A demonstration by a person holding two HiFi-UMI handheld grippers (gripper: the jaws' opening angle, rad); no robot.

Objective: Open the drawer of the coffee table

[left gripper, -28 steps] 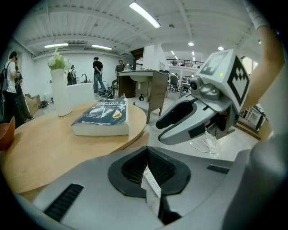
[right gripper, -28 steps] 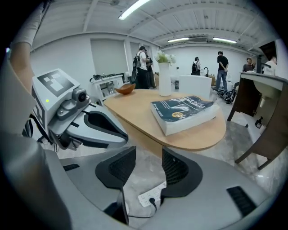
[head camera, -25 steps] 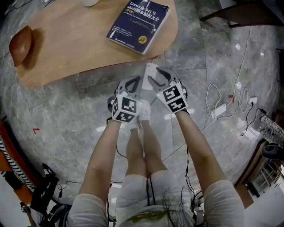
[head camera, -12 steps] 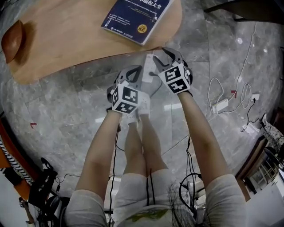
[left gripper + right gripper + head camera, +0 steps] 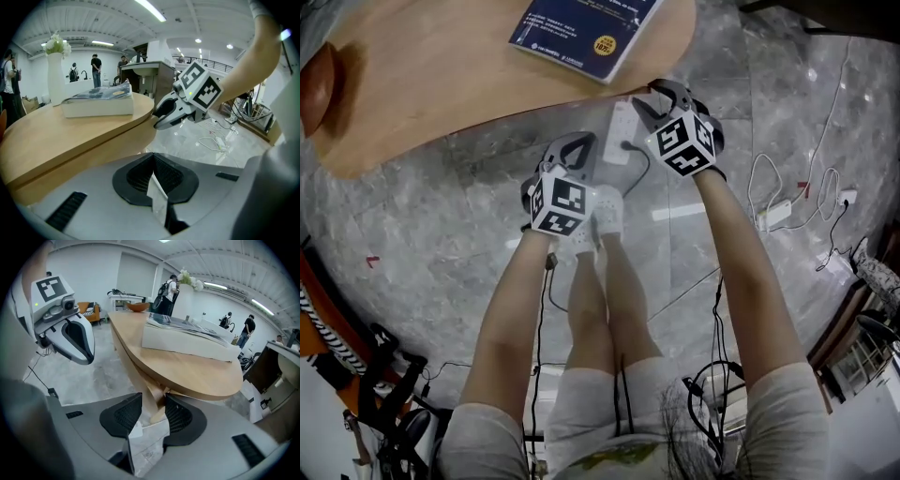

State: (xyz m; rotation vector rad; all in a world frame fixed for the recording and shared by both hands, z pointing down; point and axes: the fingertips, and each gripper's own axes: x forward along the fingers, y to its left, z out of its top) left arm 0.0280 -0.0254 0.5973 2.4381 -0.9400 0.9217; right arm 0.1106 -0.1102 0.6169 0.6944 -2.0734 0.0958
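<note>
Low at the rim of the coffee table [image 5: 441, 89], one pair shut, one parted.
The left gripper [image 5: 152, 164] is closed tight on nothing. The right gripper [image 5: 151, 409] stands apart and empty, with the table's wooden leg [image 5: 149, 389] beyond its gap. The table is just ahead, its drawer not discernible. A book [image 5: 581, 28] lies on top, and cables [image 5: 773, 192] trail over the grey marble floor [image 5: 441, 234].

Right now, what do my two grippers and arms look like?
The left gripper and right gripper have pale grey shells with black ribbed pads, and each carries a cube of black-and-white square markers. Thin black cables run along bare arms; the sleeves are short and light.
</note>
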